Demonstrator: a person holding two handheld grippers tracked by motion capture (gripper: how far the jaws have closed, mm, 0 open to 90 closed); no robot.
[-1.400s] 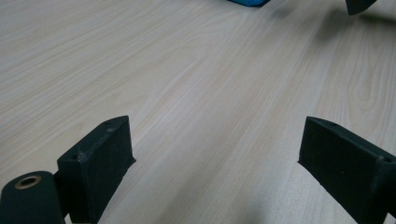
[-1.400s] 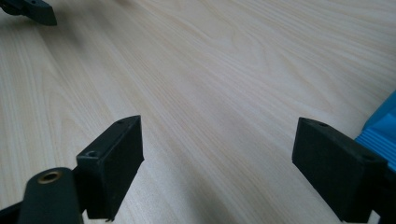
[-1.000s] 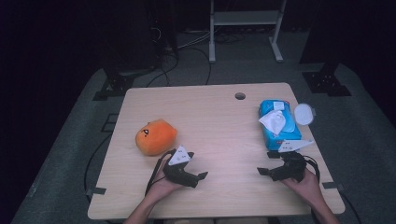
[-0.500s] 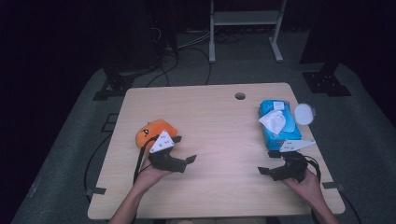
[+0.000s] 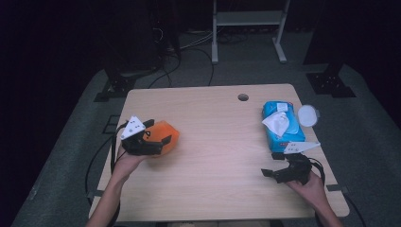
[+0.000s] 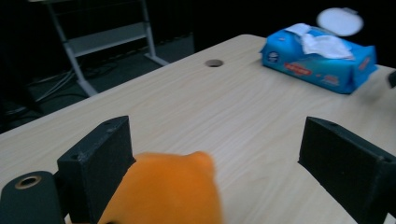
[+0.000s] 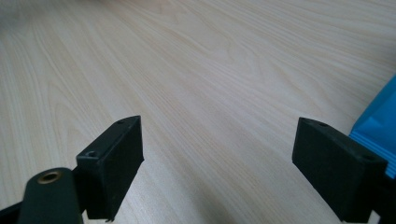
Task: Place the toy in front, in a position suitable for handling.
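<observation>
An orange soft toy (image 5: 166,134) lies on the left part of the wooden table (image 5: 217,142). My left gripper (image 5: 158,133) is at the toy and open, one jaw on each side of it. In the left gripper view the toy (image 6: 163,191) sits low between the wide-apart jaws, close to the left one, with a gap to the right one. My right gripper (image 5: 272,164) rests near the front right of the table, open, with bare wood between its jaws (image 7: 219,135). A blue wipes pack (image 5: 281,126) lies just beyond it, its corner (image 7: 379,122) beside the right jaw.
A white tissue (image 5: 276,122) sticks up from the pack, and a round white lid (image 5: 308,115) lies at its right. A cable hole (image 5: 243,97) sits near the table's far edge. Dark floor, cables and a metal stand (image 5: 246,19) lie behind.
My left gripper has moved left and away from the front edge, from bare table to the orange toy, which now lies between its jaws. The right gripper has stayed put.
</observation>
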